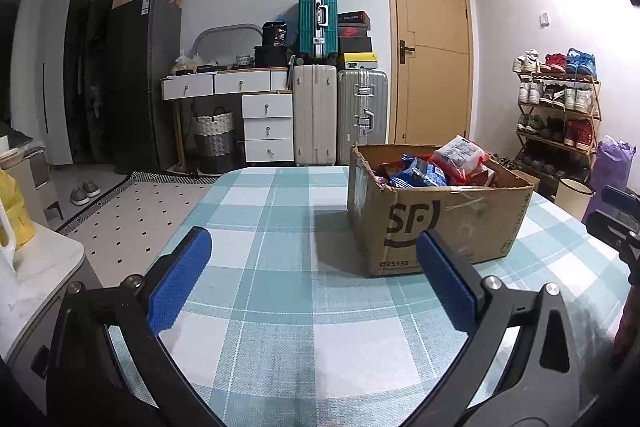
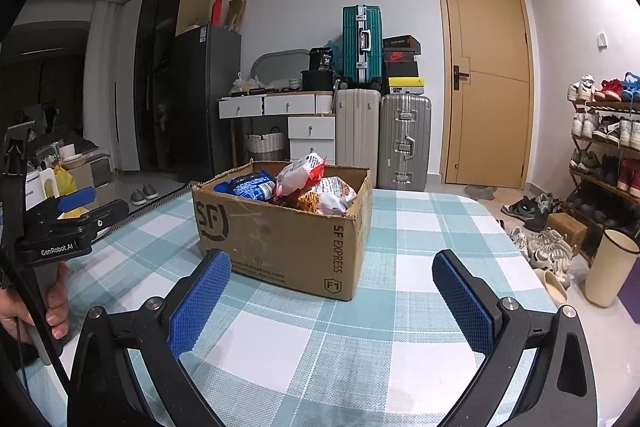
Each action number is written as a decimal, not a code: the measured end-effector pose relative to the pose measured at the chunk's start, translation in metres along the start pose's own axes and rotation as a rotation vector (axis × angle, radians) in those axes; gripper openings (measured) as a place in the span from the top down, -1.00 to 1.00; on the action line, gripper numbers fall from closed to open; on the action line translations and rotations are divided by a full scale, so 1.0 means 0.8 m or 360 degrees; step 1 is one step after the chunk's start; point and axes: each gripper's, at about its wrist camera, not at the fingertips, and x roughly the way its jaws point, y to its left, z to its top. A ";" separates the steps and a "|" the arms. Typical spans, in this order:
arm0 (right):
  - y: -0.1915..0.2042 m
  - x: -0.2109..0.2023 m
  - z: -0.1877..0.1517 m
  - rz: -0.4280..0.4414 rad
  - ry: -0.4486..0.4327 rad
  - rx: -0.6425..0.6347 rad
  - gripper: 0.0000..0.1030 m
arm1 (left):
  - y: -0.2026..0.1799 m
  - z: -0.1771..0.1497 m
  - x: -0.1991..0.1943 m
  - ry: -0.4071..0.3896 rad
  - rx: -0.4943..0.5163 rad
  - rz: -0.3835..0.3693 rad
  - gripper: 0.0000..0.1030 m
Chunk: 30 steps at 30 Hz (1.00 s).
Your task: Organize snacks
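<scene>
A brown SF cardboard box [image 1: 436, 223] stands open on the checked table [image 1: 280, 307], ahead and right of my left gripper [image 1: 312, 247]. It holds several snack packs: a blue one [image 1: 420, 173] and a red-and-white one [image 1: 460, 151]. My left gripper is open and empty. In the right wrist view the box [image 2: 280, 235] is just ahead, with a blue pack [image 2: 250, 185] and red-and-white packs [image 2: 302, 167]. My right gripper [image 2: 330, 263] is open and empty, low over the table [image 2: 340, 347]. The left gripper [image 2: 76, 199] shows at the left edge.
Behind the table are suitcases [image 1: 340, 115], a white drawer unit [image 1: 268, 123], a dark fridge [image 1: 136, 83] and a wooden door [image 1: 432, 43]. A shoe rack [image 1: 560, 99] stands at the right. A cream bucket [image 2: 612, 267] and loose shoes [image 2: 548, 247] lie by the table's right side.
</scene>
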 end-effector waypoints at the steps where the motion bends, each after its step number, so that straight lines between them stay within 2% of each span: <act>1: 0.000 0.000 0.000 -0.0001 -0.0001 0.0002 -0.99 | 0.000 0.000 0.000 0.0000 0.0000 0.0001 -0.98; 30: 0.001 0.001 0.000 0.0000 -0.0002 0.0001 -0.99 | 0.000 0.000 0.001 0.0002 0.0012 -0.0022 -0.98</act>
